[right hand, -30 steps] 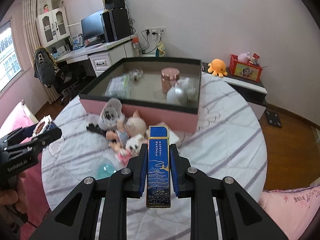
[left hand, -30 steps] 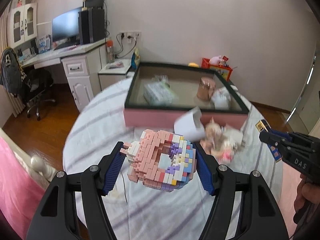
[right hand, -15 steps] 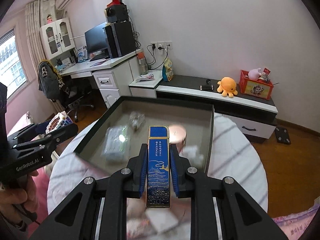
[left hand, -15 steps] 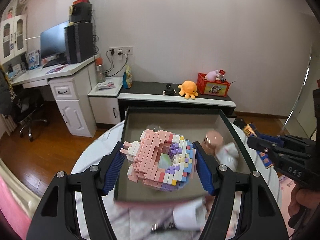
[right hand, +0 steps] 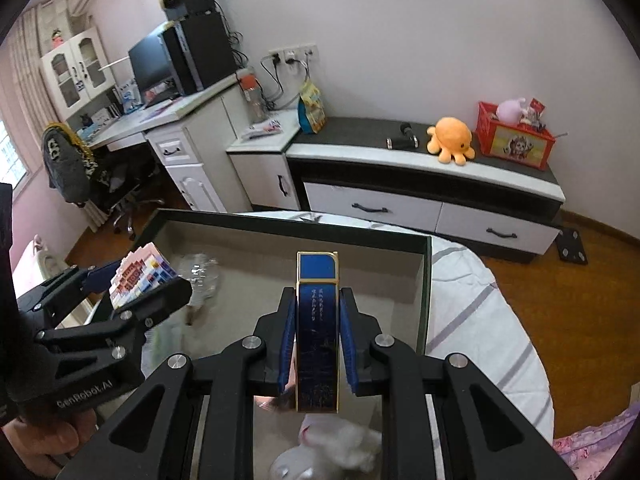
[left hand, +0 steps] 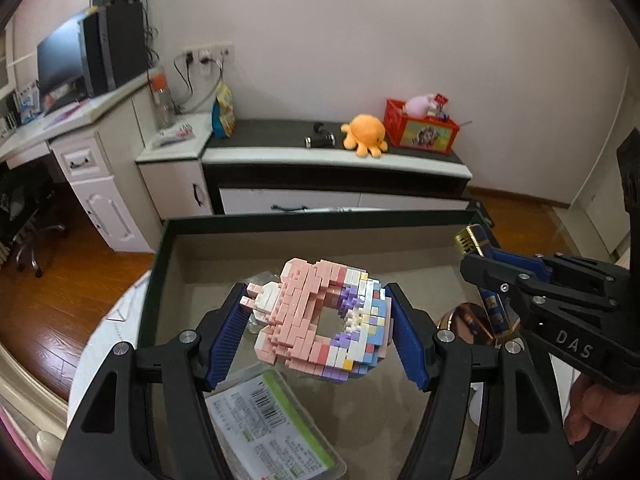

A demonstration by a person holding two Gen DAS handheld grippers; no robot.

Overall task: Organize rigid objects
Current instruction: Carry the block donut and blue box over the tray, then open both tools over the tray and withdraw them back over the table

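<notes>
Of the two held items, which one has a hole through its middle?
The pastel brick-built donut in the left tool: ring-shaped, pink, purple and blue. The right tool clamps a solid, flat blue-and-gold box.

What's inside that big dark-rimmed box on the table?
In the dark-rimmed box: a green-labelled plastic packet, a copper-coloured round tin, clear crinkly wrap and something white. The grippers and their loads hide the rest.

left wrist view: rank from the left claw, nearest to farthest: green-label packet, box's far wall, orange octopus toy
1. green-label packet: just under the left claw, on the box floor.
2. box's far wall: ahead, past the block donut that the claw holds.
3. orange octopus toy: farthest, on the dark cabinet by the wall, ahead and right.
</notes>
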